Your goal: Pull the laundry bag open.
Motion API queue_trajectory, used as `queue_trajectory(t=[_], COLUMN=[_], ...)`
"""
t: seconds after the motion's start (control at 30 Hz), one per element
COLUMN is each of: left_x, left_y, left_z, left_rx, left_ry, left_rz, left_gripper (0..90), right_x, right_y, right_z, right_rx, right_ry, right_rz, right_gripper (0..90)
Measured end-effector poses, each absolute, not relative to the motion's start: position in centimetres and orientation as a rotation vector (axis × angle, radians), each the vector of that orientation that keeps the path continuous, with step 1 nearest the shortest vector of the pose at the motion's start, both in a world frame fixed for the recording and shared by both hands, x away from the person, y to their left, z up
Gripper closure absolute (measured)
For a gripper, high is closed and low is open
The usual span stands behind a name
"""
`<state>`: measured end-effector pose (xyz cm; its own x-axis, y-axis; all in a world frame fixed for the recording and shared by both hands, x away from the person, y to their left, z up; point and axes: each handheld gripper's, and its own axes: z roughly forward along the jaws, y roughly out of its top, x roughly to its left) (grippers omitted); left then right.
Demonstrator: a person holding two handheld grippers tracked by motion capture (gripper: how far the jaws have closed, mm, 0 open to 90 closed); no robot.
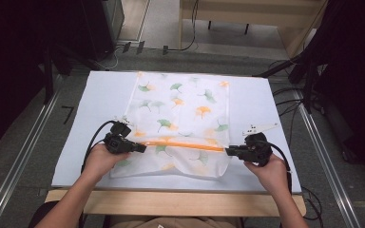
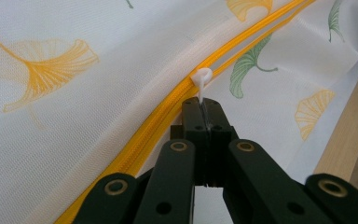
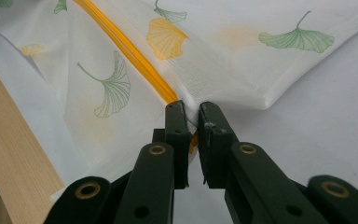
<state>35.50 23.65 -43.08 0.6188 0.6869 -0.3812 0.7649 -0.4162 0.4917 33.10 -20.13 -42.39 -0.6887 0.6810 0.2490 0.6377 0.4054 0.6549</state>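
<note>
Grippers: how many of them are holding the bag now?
2. The left gripper is shut on the white zipper pull; the right gripper pinches the bag at the zipper's other end.

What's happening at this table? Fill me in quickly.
A person works a white mesh bag printed with ginkgo leaves, lying flat on the table. The left tongs are shut on the white zipper pull at the left end of the orange zipper. The right tongs pinch the bag's fabric at the zipper's right end, holding it taut.
</note>
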Motion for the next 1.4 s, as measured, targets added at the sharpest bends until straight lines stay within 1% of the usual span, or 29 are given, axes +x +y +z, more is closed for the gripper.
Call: queue_trajectory(t=[0.5,0.9,1.4], left_x=[35.5,35.1,35.1], left_y=[24.2,26.8,26.8], left_z=[-43.0,-43.1,-43.0], left_rx=[2.2,2.192,2.193], left_ry=[1.139,1.183,1.181], left_rz=[-0.165,-0.15,-0.154], left_gripper=[90.0,90.0,90.0], right_x=[33.1,33.1,33.1], right_y=[-20.2,-20.0,-20.1], right_z=[-42.4,-42.4,-42.5], right_rx=[1.21,1.215,1.215], right_ry=[2.589,2.593,2.595], right_rz=[1.168,1.161,1.156], right_gripper=[84.9,84.8,84.8])
